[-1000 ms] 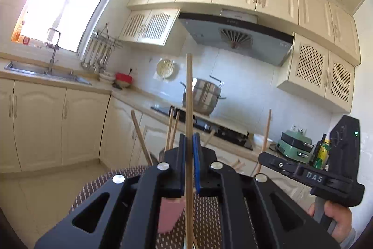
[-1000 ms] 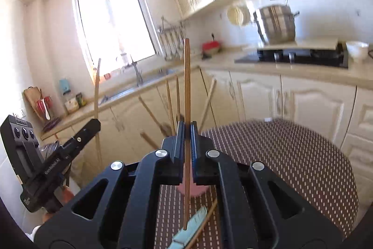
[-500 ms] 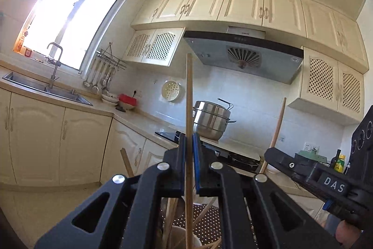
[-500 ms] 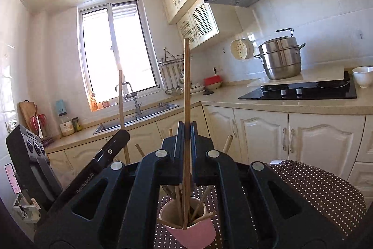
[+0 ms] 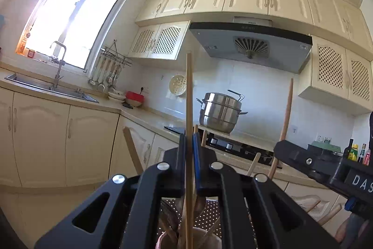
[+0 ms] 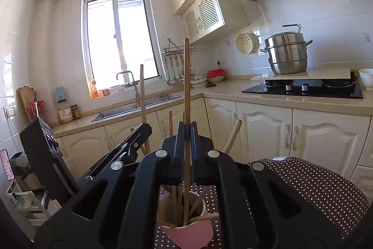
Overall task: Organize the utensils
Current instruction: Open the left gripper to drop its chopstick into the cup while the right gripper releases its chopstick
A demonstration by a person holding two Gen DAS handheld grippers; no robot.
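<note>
My left gripper [image 5: 189, 139] is shut on an upright wooden chopstick [image 5: 189, 95] whose lower end reaches into the pink cup [image 5: 163, 240] below. My right gripper [image 6: 186, 132] is shut on another upright wooden chopstick [image 6: 186, 85], its lower tip inside the pink cup [image 6: 188, 233], which holds several wooden utensils. The right gripper also shows in the left wrist view [image 5: 303, 161], holding its chopstick [image 5: 286, 116]. The left gripper shows in the right wrist view [image 6: 137, 134] with its chopstick [image 6: 142, 90].
The cup stands on a round table with a brown dotted cloth [image 6: 314, 188]. Behind are cream cabinets, a sink [image 6: 132, 107], a black hob [image 6: 303, 88] with a steel pot [image 6: 288, 54], and a white bowl [image 6: 366, 78].
Both grippers have tilted upward and lowered over the cup; the two chopsticks' lower ends now sit in the cup. Both stay shut on their chopsticks.
</note>
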